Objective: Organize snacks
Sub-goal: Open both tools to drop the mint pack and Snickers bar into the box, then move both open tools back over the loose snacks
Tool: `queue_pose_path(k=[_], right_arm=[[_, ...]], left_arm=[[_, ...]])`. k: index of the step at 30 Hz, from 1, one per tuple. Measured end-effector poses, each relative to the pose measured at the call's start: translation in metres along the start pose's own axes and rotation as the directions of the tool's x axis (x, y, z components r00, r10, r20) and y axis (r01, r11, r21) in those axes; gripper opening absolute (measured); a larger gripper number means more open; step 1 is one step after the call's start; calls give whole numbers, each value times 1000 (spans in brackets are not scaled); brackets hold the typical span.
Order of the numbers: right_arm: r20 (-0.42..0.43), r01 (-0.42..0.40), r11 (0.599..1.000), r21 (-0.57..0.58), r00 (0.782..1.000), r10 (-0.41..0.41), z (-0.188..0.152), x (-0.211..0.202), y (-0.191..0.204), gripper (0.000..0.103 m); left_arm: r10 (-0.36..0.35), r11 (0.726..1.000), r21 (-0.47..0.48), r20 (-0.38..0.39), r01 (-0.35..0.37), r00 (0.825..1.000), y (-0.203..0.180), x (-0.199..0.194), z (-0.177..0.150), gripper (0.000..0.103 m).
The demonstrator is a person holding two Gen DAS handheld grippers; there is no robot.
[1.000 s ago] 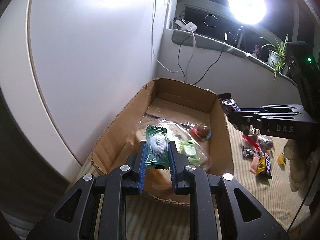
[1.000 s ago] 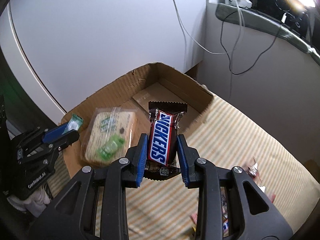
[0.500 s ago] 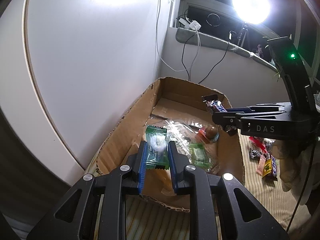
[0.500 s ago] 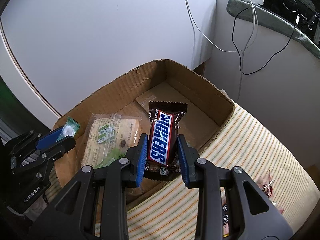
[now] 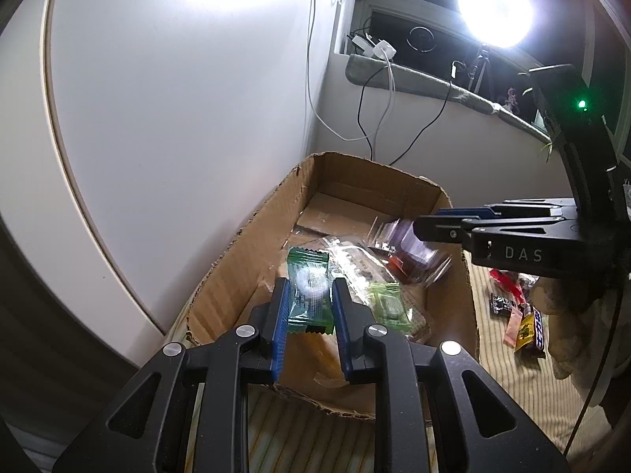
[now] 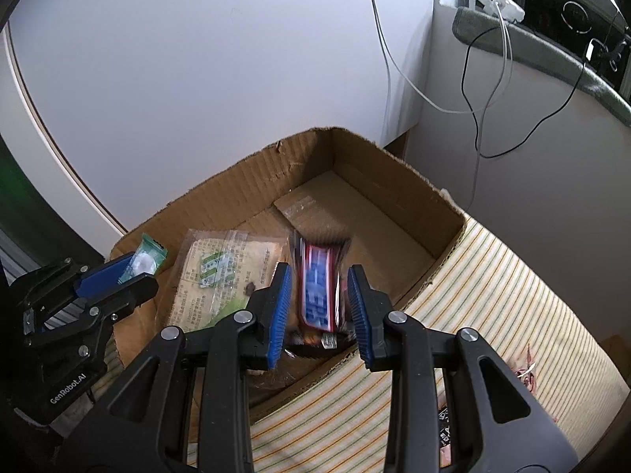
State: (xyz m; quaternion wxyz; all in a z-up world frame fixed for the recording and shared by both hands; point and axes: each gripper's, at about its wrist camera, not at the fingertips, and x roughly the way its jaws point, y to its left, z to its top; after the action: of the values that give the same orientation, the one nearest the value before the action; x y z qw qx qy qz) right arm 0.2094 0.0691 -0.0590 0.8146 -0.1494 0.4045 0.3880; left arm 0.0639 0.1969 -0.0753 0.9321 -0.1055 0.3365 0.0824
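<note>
While both claws hang over the cardboard box (image 5: 244,260), each one has a snack near it. The left claw (image 5: 309,307) pinches a green candy packet (image 5: 307,291) between its blue pads, above the near end of the box. The right claw (image 6: 319,303) is spread apart, and the chocolate bar (image 6: 317,295) between its pads looks blurry and does not touch them, with the box right below it. Inside the box lies a clear bag of crackers (image 6: 221,272) with a small green packet (image 5: 388,305) on top. More wrapped snacks (image 5: 524,323) lie on the striped cloth (image 6: 493,299) beside the box.
</note>
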Motion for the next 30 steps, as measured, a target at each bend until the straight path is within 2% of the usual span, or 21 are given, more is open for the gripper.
queue_pose_path(k=[1,3,4,6,8,10,13,30], right_arm=[[3,1,1000,-1,1000,-1,1,-1,0,35],[14,3,1000,-4,1000,-3,1,-5,1,54],[21,5,1000,-8,1000,-5,1,-7,2,58],[34,8,1000,-12,999,-8,1,-10,3,66],[49,11,1000,-6,999,-10,0,-15,2,72],[63,11,1000,-2,998,-11,0,-20,2,72],[71,19,1000,0,997,-19,-1,-26,1,82],[132,66,996,58,988,-74,-34,-90,-24,83]], left_arm=[[0,1000,-1,0,0,1000,0,0,0,20],[1,1000,-1,1,-1,1000,0,-1,0,24],[1,1000,0,1,-1,1000,-1,-1,0,33],[1,1000,3,7,-1,1000,-2,-3,0,44],[0,1000,8,10,0,1000,-4,-5,0,47],[-1,1000,8,13,0,1000,-5,-7,0,54],[-5,1000,12,17,5,1000,-8,-11,1,55],[-53,997,58,55,50,997,-44,-42,-4,55]])
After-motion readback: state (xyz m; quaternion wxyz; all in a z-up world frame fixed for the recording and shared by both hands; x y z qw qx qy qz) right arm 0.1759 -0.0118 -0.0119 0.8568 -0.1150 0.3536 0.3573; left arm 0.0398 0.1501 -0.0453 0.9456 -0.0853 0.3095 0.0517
